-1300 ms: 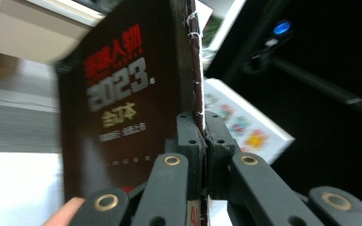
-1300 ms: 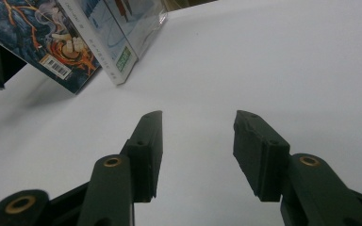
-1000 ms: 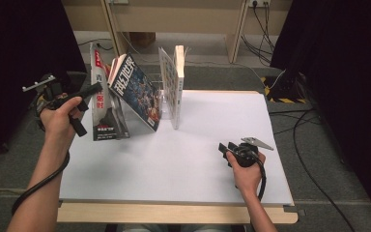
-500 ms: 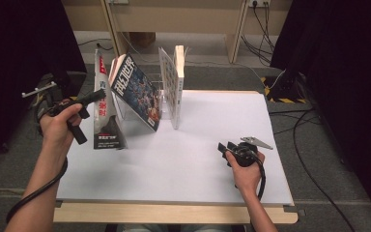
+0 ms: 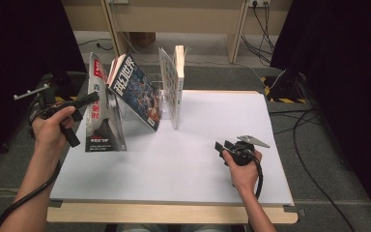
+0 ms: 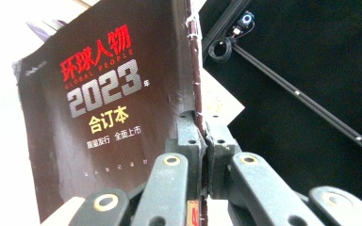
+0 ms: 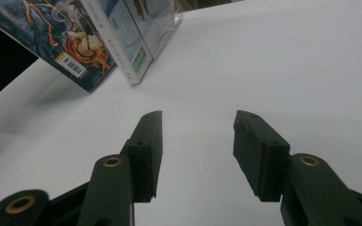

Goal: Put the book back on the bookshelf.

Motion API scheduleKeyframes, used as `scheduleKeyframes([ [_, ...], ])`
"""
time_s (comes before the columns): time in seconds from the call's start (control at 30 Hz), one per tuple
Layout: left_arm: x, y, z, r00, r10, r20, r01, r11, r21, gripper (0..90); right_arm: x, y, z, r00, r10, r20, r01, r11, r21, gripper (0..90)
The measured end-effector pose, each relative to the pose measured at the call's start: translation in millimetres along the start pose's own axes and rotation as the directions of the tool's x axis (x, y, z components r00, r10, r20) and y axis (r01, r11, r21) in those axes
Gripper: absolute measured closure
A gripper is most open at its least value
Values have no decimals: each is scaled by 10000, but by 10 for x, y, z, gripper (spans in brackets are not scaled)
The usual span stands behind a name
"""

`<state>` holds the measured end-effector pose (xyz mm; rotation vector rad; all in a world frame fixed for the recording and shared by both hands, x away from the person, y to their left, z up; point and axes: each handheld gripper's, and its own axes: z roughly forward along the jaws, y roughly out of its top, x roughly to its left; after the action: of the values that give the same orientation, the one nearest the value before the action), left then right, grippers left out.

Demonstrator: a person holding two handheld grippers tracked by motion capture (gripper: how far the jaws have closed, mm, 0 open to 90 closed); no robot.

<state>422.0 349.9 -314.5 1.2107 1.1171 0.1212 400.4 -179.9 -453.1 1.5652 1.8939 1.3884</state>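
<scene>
High view: left gripper (image 5: 84, 100) is clamped on the edge of the dark magazine (image 5: 101, 116) at the left side of the white table (image 5: 212, 159). The magazine stands upright on its bottom edge, near the table's left border, cover text facing the camera side.

Left gripper view confirms it: both pads pressed together on the magazine's spine edge (image 6: 195, 101), nothing but paper between them (red and silver "2023" print on the dark cover (image 6: 99, 117) is readable there).

Next to it, a second magazine with blue cover art (image 5: 136, 92) leans tilted, top edge toward the held one, bottom edge on the table near the clear stand (image 5: 166, 99). Whether the two magazines touch at the top, can't tell from this angle.

A white book (image 5: 176, 84) stands upright just right of the tilted one, against the stand.

Right gripper (image 5: 222, 146) sits low at the table's right front, well apart from all the books. Right gripper view: jaws spread wide, only bare table between them, pointing toward the bottom corner of the blue magazine (image 7: 61, 47) and the white book (image 7: 132, 33).
</scene>
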Motion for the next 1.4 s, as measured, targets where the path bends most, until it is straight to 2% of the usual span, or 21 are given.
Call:
scheduleKeyframes([
  [0.07,-9,-7,-12,10000,-23,87,22,10000,57,864,-4,0,-7,10000,17,15,-17,10000,-13,538],
  [0.1,-19,-20,-60,9995,-189,258,186,9998,92,864,-11,0,-9,10000,-2,21,2,10000,-7,538],
  [0.2,-42,-49,-169,9987,-359,374,352,9992,193,864,-17,-1,-9,10000,61,22,-61,10000,3,538],
  [0.3,-94,-57,-293,9992,-118,377,105,9993,347,864,-14,1,-10,10000,9,13,-9,10000,-16,538],
  [0.4,-95,-64,-394,9976,-268,642,240,9987,449,864,4,2,-5,10000,17,-15,-17,10000,-40,538],
  [0.5,-64,-91,-439,9968,-489,636,443,9965,709,864,18,4,-4,10000,18,-26,-18,10000,-26,537],
  [0.7,21,-157,-412,9969,-737,261,708,9926,983,864,8,7,3,10000,11,-12,-11,10000,-1,537],
  [0.93,62,-159,-307,9912,-1288,305,1241,9844,1246,864,-1,14,-4,10000,18,5,-18,10000,-34,537],
  [1.03,39,-168,-285,9934,-1102,333,1049,9856,1328,863,2,10,-9,10000,40,3,-40,10000,-23,537],
  [1.17,40,-189,-307,9907,-1293,432,1227,9838,1308,864,-1,8,-10,10000,50,8,-50,10000,-23,537],
  [1.27,79,-208,-300,9847,-1676,467,1600,9778,1352,864,-3,10,-4,10000,15,-13,-15,10000,-14,538],
  [1.37,83,-226,-305,9837,-1741,460,1656,9750,1481,864,4,10,-1,10000,38,-25,-38,10000,-39,538],
  [1.4,91,-234,-311,9814,-1851,515,1759,9734,1468,864,6,9,-3,10000,39,-24,-40,10000,-42,537],
])
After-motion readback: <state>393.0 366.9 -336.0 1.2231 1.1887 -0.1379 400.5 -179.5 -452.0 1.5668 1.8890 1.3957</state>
